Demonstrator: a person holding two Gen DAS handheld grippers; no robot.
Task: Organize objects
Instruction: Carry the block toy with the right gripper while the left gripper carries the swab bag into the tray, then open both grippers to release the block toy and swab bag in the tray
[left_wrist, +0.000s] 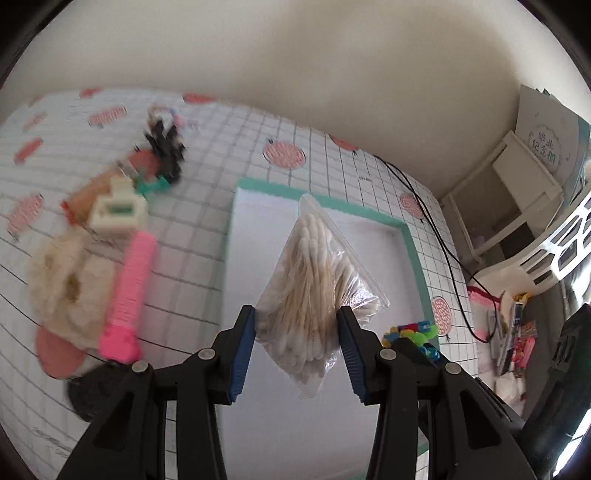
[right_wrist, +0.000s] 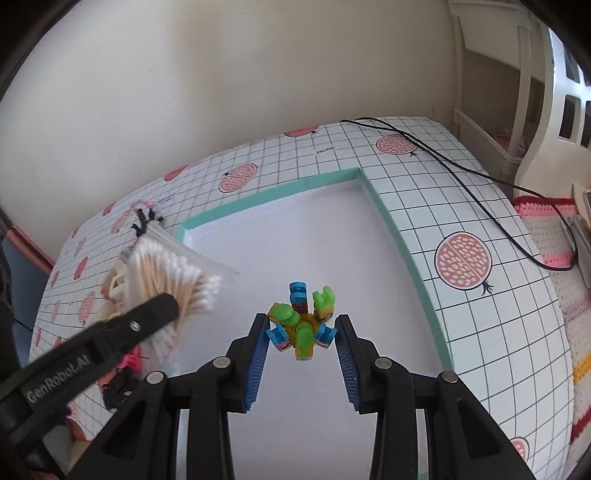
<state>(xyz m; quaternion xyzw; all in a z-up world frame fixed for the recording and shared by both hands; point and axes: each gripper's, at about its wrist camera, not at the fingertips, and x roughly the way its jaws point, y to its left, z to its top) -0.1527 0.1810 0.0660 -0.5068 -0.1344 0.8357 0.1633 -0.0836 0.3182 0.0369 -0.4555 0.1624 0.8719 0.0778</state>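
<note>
Left gripper (left_wrist: 297, 325) pinched the bag of cotton swabs (left_wrist: 317, 273), lifted over the white tray (left_wrist: 408, 236), likely for dropping in; right gripper (right_wrist: 301, 332) clamped the toy block cluster (right_wrist: 301, 321) above it too.

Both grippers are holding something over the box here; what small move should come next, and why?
Probably lower the left gripper and release the bag of cotton swabs into the teal-rimmed box: the bag hangs clamped above its white floor. The right gripper holds the colourful block toy over it too.

Black gripper (right_wrist: 301, 332), blue ribbed pads (right_wrist: 258, 354), silver screws
</note>
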